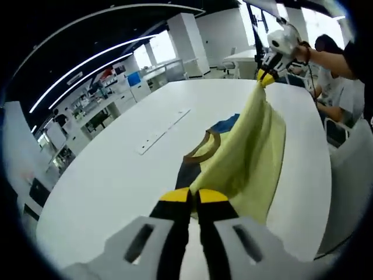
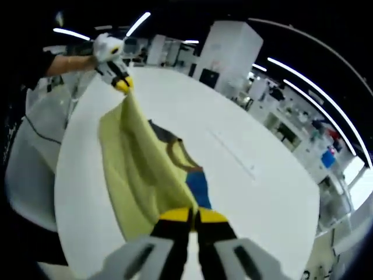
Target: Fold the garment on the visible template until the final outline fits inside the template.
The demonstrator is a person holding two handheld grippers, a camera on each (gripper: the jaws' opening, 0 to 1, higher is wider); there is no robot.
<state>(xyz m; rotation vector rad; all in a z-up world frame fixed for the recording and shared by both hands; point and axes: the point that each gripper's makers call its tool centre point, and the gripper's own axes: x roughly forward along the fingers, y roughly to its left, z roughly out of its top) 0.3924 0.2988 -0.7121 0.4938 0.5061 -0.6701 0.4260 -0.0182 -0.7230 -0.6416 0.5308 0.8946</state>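
1. Left gripper (image 1: 194,197), bottom centre of the left gripper view: jaws pinched tight on one edge of the pale yellow garment (image 1: 250,157); the cloth runs up to the right gripper (image 1: 266,77) at upper right.
2. Right gripper (image 2: 194,216), bottom centre of its own view: clamped on the garment (image 2: 137,166) too; the left gripper (image 2: 122,85) grips the far end at upper left.
3. Garment hangs stretched above the white table (image 1: 116,175); the blue template (image 2: 198,186) lies underneath, mid-frame.

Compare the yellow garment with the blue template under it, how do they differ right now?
The yellow garment is lifted and stretched between the left gripper and right gripper; the blue template lies flat on the white table. The garment looks larger and hides most of the template. Both sit over the same spot.
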